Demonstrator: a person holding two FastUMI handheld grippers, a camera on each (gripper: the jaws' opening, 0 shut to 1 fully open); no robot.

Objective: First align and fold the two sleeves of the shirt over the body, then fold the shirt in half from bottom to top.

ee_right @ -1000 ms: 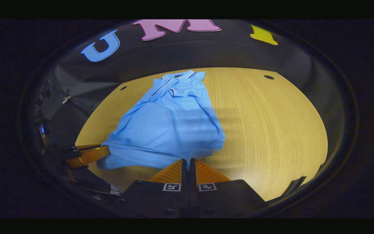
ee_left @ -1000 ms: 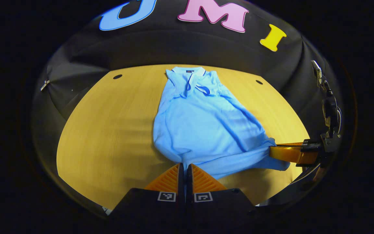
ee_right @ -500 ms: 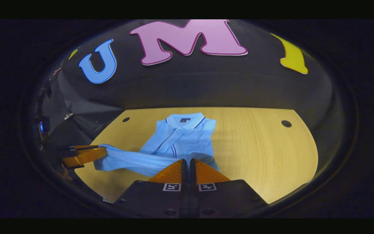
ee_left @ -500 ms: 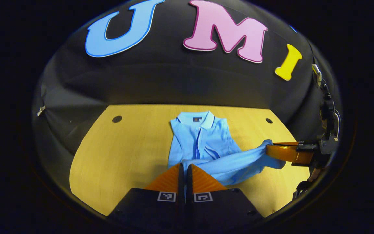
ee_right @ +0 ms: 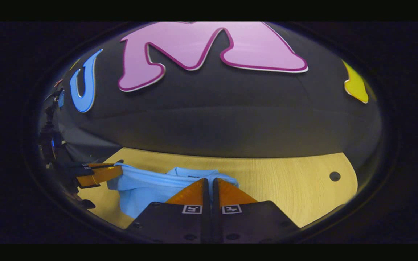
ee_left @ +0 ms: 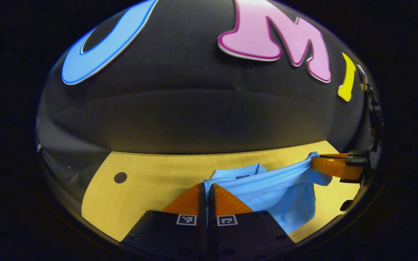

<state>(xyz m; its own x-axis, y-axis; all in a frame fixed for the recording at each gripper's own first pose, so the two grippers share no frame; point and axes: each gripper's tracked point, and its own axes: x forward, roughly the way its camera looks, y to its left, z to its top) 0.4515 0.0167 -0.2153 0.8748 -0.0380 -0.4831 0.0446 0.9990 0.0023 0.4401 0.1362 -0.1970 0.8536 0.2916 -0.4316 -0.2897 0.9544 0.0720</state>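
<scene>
The shirt (ee_left: pixel 281 192) is soft blue cloth (a bit bumpy, not shiny). The table (ee_left: pixel 151 174) looks like smooth wood with thin lines.

Ahead of your left gripper (ee_left: pixel 207 188) the shirt (ee_left: pixel 278 192) hangs stretched across to your right gripper (ee_left: pixel 321 167), so that raised cloth bars the way between them. To your left the table (ee_left: pixel 147 181) lies bare beside a small dark hole (ee_left: pixel 120 177). On your right gripper's far side the wood is open too, up to the booth's wall (ee_right: pixel 230 130).
</scene>
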